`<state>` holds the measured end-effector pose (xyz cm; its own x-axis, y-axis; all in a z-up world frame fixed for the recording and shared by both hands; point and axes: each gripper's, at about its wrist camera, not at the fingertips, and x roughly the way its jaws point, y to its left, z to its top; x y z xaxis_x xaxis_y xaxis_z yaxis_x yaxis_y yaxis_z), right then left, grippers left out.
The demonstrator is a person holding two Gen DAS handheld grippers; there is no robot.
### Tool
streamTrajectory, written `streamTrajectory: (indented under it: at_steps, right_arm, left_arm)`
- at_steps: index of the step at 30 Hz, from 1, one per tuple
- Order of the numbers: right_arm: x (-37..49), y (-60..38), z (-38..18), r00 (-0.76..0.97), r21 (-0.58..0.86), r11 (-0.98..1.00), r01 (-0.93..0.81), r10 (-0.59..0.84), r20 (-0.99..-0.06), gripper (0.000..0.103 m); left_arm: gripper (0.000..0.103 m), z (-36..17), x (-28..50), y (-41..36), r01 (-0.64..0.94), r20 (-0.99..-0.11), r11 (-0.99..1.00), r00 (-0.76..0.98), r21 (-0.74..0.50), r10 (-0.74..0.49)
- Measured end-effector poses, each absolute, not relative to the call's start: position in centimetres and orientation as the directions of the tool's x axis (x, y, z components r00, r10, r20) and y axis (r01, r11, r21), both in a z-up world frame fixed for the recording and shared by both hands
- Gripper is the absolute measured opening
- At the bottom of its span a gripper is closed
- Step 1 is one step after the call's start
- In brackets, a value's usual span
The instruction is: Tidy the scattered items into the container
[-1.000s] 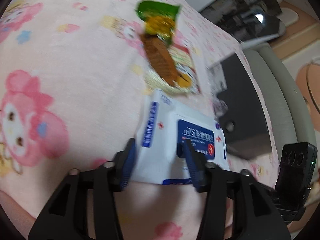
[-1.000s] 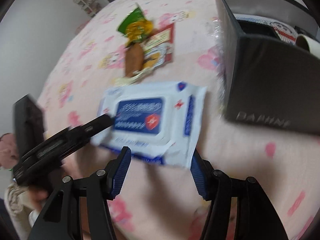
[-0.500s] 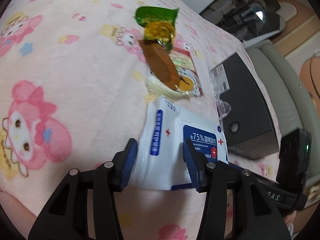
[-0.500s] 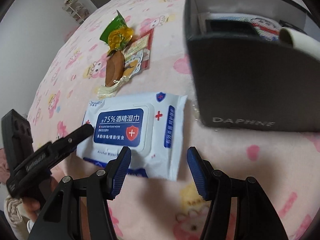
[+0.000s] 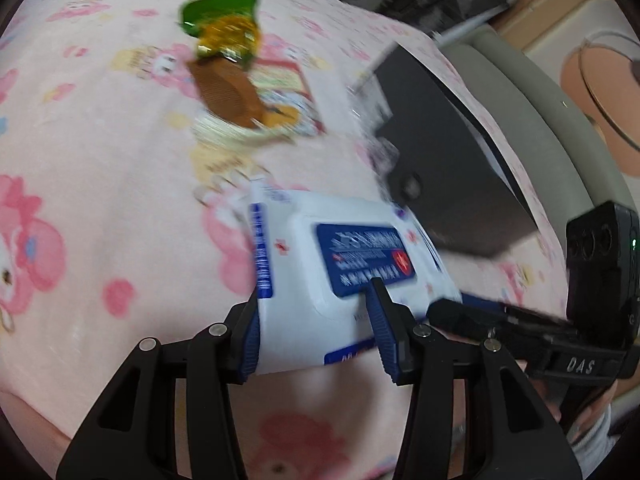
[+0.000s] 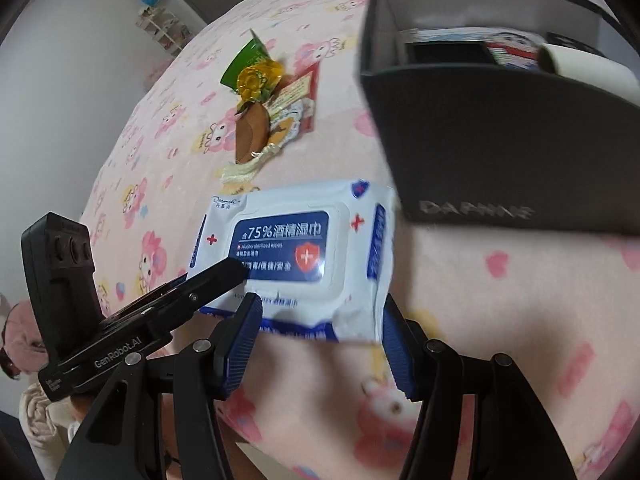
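A white wipes pack (image 5: 352,256) with a blue label hangs tilted just above the pink blanket, its shadow beneath it. My left gripper (image 5: 313,292) is shut on its near end, one pad on the label and the other at the side edge. In the right wrist view that gripper's upper finger (image 6: 228,272) lies across the wipes pack (image 6: 288,248). My right gripper (image 6: 320,304) stands open around the pack's near edge, and the right pad is close to the pack's side. The black box (image 6: 500,152) stands to the right, with a white roll and printed packets inside.
A brown comb (image 6: 250,132) with a pale tassel, a green and yellow snack packet (image 6: 248,64) and a red-edged card (image 6: 304,84) lie together further up the blanket. Beyond the black box (image 5: 460,184) the bed ends at a grey padded rail. A person's hand holds the right gripper (image 5: 440,306).
The left view has rolled and shifted, and the pack has travelled with the left gripper. In the right view the pack's side now sits closer to the right pad than half a second ago.
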<state>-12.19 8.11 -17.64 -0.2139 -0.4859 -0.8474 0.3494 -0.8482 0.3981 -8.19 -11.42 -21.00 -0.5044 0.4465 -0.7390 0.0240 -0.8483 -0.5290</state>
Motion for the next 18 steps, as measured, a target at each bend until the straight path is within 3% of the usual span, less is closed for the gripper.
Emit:
streamTrajectory:
  at_steps: [4, 18]
  right_arm:
    - [-10.3, 10.0, -16.0, -0.233, 0.422, -0.834, 0.355, -0.516, -0.824, 0.055]
    - [-13.0, 10.7, -17.6, -0.266, 0.345, -0.882, 0.321, -0.434, -0.861, 0.055]
  left_arm:
    - [0.048, -20.2, -6.9, -9.3, -0.039, -0.754, -0.871, -0.483, -0.489, 0.445]
    - [0.048, -21.4, -7.6, -13.9, 0.177, -0.743, -0.817, -0.551, -0.549, 0.379]
